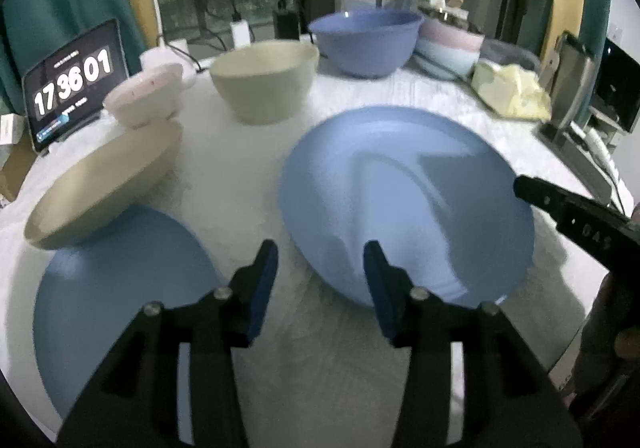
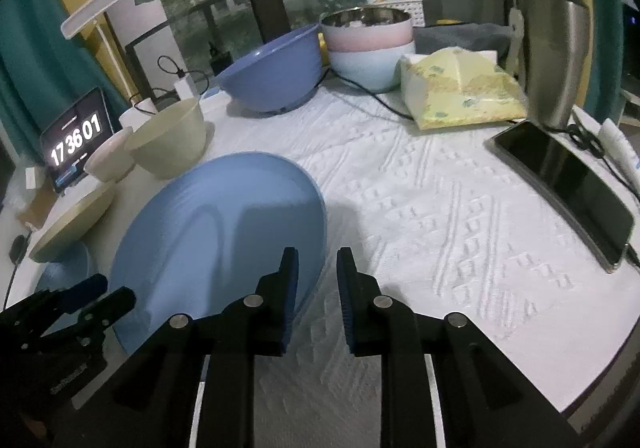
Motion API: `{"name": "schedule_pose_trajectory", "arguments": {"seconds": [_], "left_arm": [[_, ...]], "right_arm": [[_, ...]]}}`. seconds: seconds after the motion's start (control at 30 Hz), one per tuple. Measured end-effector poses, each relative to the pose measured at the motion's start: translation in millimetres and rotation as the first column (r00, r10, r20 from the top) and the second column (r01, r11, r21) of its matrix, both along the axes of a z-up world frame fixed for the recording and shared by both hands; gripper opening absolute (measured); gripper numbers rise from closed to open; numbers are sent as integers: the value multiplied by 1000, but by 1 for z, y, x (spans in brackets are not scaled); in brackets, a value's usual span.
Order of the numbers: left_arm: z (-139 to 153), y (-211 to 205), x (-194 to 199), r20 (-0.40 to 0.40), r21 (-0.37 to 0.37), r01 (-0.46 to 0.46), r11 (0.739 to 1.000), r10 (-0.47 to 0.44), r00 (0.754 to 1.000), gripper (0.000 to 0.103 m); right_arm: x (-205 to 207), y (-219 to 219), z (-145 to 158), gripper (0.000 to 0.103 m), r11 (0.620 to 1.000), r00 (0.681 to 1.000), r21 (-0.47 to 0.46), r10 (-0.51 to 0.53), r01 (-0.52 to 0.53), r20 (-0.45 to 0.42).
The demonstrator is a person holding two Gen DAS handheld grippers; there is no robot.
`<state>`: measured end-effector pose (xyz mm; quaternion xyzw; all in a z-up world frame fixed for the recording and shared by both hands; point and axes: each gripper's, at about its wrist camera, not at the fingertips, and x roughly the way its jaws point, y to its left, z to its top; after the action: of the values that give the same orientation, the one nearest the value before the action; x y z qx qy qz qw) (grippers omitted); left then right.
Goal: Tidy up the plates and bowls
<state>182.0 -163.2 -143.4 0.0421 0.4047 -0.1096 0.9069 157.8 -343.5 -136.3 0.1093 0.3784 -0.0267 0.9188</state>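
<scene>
now both grippers, left (image 1: 320, 262) and right (image 2: 317, 268), hang open and empty over the near edge of a blue plate (image 1: 404, 199) on the table (image 2: 420, 187), bowls (image 1: 264, 81) behind.

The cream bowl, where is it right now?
The cream bowl stands upright toward the table's back, left of the purple bowl and right of the small pink bowl.

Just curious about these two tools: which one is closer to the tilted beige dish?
Left. The left gripper hovers in front of the tilted beige dish; the right gripper sits across the big blue plate from it.
</scene>
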Motion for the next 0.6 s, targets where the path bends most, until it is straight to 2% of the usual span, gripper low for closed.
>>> {"name": "schedule_pose_trajectory", "arguments": {"seconds": [0.27, 0.6], "left_arm": [[17, 16, -13, 53, -36, -4, 999, 6, 999, 47], [29, 47, -24, 101, -75, -40, 996, 48, 994, 47]], "right_arm": [[-10, 10, 12, 23, 1000, 1000, -22, -2, 2, 20], [-9, 40, 24, 23, 998, 998, -48, 47, -45, 35]]}}
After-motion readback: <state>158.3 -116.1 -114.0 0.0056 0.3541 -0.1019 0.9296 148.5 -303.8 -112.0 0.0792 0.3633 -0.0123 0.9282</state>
